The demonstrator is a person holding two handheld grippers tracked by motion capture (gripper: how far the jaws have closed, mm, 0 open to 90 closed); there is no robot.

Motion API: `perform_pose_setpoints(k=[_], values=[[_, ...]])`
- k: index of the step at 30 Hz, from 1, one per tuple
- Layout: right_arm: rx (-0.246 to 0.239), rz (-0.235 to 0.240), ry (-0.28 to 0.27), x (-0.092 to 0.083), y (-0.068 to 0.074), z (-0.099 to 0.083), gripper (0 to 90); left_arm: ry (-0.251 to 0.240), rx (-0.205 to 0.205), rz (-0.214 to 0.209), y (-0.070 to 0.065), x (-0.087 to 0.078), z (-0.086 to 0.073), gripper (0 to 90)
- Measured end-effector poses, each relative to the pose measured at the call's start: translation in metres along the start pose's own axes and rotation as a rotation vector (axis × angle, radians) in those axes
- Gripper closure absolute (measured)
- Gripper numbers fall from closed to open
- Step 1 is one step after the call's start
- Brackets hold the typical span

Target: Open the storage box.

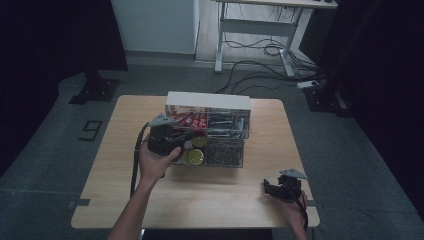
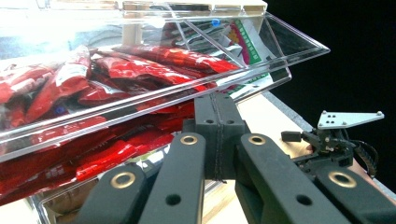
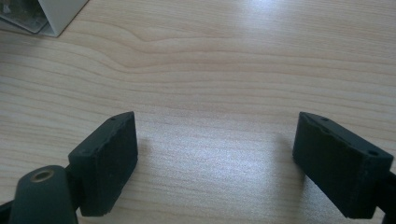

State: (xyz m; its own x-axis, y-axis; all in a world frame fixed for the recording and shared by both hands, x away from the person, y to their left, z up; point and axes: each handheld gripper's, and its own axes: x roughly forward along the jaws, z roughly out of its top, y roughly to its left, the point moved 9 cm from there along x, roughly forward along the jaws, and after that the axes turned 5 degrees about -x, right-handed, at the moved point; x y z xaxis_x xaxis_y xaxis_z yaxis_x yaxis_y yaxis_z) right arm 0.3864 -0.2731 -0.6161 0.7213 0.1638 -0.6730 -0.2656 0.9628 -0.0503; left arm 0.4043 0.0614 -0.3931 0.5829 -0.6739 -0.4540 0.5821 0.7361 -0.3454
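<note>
A clear acrylic drawer organizer with a white top (image 1: 207, 100) stands mid-table. Its upper left drawer (image 2: 261, 70) is pulled out and tilted, and is full of red packets (image 2: 140, 60). My left gripper (image 1: 189, 135) is at that drawer's front. In the left gripper view its jaws are shut pad to pad (image 2: 219, 105), with the tips right at the drawer's clear front wall. Whether they pinch the wall I cannot tell. My right gripper (image 1: 270, 189) rests at the table's front right, also seen farther off (image 2: 336, 140). It stands open (image 3: 217, 140) over bare wood with nothing between the fingers.
A lower drawer holds yellow round items (image 1: 195, 156), and the right compartments hold dark wires (image 1: 225, 150). The organizer's white corner (image 3: 56, 14) shows at the top left of the right gripper view. The wooden table (image 1: 125, 175) has a dark floor around it. A desk with cables stands behind.
</note>
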Motion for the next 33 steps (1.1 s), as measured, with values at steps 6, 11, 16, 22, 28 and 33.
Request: perform_pose_setpoints(k=[6, 11, 16, 22, 28, 33], values=[[0.0, 0.0, 0.0, 0.0, 0.0, 0.0, 14.1, -0.014, -0.003, -0.009, -0.001, -0.003, 0.007, 90.0], [0.0, 0.0, 0.0, 0.0, 0.0, 0.0, 14.1, -0.019, -0.004, -0.008, -0.001, -0.003, 0.012, 90.0], [-0.001, 0.0, 0.0, 0.0, 0.0, 0.0, 14.1, -0.028, -0.003, -0.003, -0.001, -0.004, 0.016, 90.0], [-0.002, 0.0, 0.0, 0.0, 0.0, 0.0, 14.1, -0.047, -0.012, -0.013, -0.001, -0.004, 0.023, 90.0], [-0.001, 0.0, 0.001, 0.0, 0.0, 0.0, 14.1, -0.053, -0.013, -0.011, -0.002, -0.003, 0.03, 90.0], [-0.001, 0.0, -0.001, 0.0, 0.0, 0.0, 14.1, -0.062, -0.01, -0.008, -0.002, -0.004, 0.036, 90.0]])
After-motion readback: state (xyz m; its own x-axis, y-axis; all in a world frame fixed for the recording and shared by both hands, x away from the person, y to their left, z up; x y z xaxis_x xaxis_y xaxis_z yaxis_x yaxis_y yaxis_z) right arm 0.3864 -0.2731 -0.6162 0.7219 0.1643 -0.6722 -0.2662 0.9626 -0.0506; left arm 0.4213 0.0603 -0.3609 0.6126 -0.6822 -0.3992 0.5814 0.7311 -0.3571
